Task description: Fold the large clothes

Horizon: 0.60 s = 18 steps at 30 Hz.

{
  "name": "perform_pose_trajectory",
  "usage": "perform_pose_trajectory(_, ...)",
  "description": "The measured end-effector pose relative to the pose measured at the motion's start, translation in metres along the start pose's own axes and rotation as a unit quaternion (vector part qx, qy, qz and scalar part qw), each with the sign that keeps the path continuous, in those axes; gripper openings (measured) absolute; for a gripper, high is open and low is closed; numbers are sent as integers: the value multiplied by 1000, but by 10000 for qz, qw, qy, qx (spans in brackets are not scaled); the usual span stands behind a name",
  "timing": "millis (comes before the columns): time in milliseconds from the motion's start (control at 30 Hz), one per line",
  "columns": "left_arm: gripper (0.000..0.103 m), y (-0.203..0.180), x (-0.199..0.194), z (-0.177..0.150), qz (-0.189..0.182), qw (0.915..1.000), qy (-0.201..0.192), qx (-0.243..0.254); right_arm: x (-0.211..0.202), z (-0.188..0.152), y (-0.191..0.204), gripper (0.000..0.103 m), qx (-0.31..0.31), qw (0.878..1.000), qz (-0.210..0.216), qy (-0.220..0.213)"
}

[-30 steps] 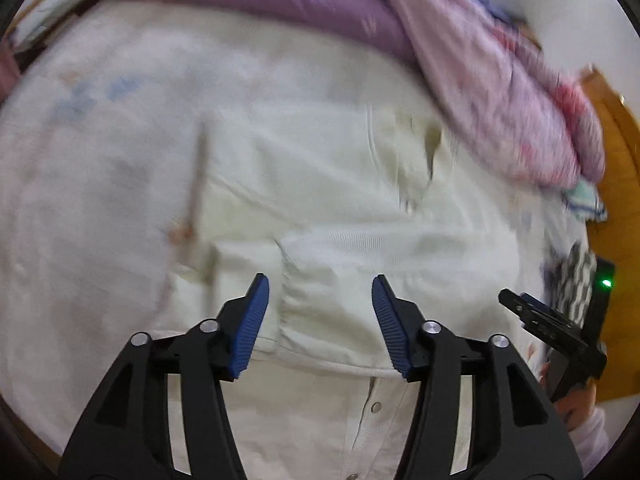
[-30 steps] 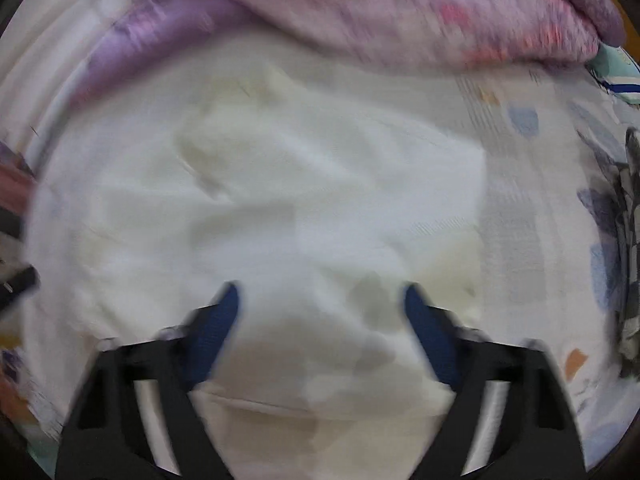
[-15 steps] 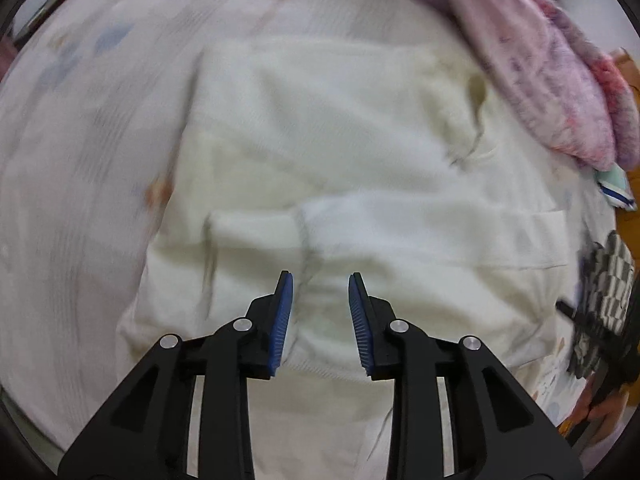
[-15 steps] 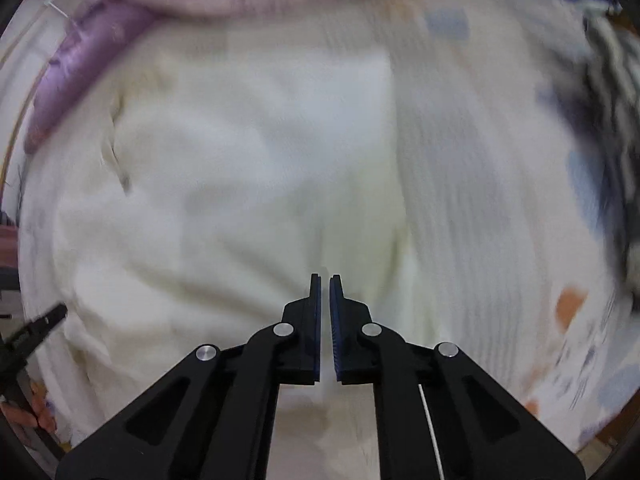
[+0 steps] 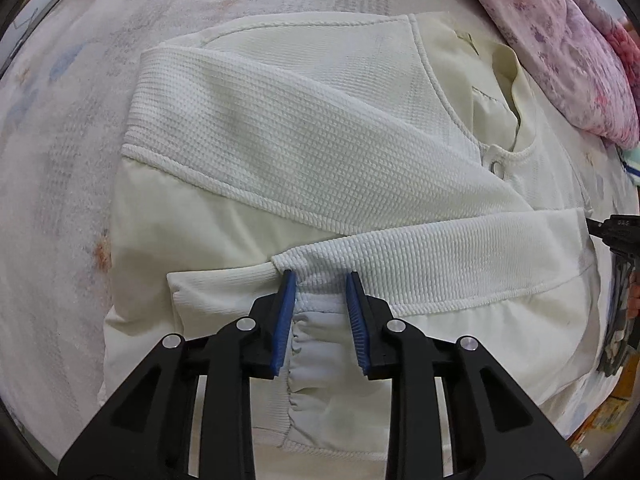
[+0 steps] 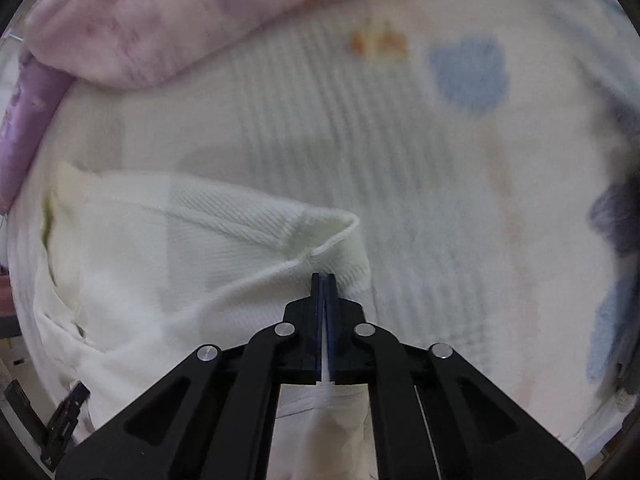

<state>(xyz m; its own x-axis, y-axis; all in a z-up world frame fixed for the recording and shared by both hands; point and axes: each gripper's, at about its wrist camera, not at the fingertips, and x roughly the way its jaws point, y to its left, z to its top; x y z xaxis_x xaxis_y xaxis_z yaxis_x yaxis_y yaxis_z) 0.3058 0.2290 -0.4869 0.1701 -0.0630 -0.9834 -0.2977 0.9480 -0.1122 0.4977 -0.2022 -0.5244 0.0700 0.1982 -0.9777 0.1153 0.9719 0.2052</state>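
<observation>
A cream white waffle-knit jacket [image 5: 304,136] lies on the bed with both sleeves folded across its body. My left gripper [image 5: 320,280] is partly closed around the gathered cuff [image 5: 320,304] of the lower sleeve, its jaws still a little apart. In the right wrist view my right gripper [image 6: 324,280] is shut on the jacket's edge [image 6: 256,236] and holds it lifted off the bed. The right gripper also shows at the right edge of the left wrist view [image 5: 618,232].
The bed sheet [image 5: 64,128] is white with faint blue and orange prints. A pink and purple floral quilt [image 5: 560,40] is bunched along the far side, also in the right wrist view [image 6: 140,28]. Dark checked cloth [image 5: 616,332] lies at the right.
My left gripper moved down onto the sleeve cuff and narrowed around it. My right gripper shut on the jacket's edge and lifted it sideways, away from the jacket's middle.
</observation>
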Motion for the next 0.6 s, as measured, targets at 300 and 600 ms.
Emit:
perform_pose_trajectory(300, 28, -16, -21, -23, 37, 9993, 371, -64, -13, -128, -18, 0, -106, 9947, -50, 1022)
perform_pose_trajectory(600, 28, -9, -3, -47, -102, 9991, 395, -147, -30, -154, -51, 2, 521, 9930, -368, 996)
